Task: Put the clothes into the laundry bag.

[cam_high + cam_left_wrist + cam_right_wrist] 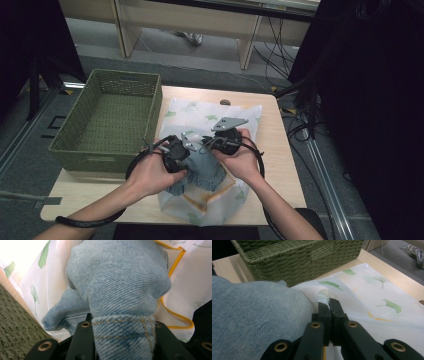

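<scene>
denim piece (120, 290): light blue, tan stitching at hem | cloth (374, 297): white, green leaf print, yellow-orange border line | basket (107, 117): olive green weave | table (272, 135): pale wood | gripper jaws: black, brass-coloured rivets

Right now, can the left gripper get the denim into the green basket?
Probably yes. The left gripper is shut on the denim, and the basket sits open-topped right beside it on the table, nothing between. The right gripper pinches the leaf-print cloth, not the denim.
</scene>
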The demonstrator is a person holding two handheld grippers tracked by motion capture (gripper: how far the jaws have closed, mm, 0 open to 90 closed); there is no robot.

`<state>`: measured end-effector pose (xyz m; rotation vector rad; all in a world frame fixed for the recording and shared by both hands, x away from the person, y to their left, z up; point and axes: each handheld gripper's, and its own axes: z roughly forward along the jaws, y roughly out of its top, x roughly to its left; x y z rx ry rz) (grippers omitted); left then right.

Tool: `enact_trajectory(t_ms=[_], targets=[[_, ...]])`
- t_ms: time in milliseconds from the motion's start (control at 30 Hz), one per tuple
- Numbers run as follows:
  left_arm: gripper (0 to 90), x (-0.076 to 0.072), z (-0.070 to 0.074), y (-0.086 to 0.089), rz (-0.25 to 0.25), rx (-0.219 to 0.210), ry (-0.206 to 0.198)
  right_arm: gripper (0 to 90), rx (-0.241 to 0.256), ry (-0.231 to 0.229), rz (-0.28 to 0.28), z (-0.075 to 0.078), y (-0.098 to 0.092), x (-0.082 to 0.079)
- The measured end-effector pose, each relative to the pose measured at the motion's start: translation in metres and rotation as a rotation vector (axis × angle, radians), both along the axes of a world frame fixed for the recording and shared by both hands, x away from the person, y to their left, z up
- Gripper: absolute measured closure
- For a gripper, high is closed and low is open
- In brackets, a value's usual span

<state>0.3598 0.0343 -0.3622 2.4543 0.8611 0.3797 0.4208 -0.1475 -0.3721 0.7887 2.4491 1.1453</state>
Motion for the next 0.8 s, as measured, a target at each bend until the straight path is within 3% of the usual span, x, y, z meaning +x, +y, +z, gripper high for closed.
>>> enact_trajectory(t_ms=[267,800], targets=[[69.4,-0.007,0.005,-0.005,-0.012,-0.019,-0.003,90.0,0.0,-0.008,-0.003,0.0,0.0,0.001],[69.4,-0.003,-0.003,-0.015,-0.035,-0.061,0.024,90.0,0.009,-0.004,-0.015,0.0,-0.002,0.0]])
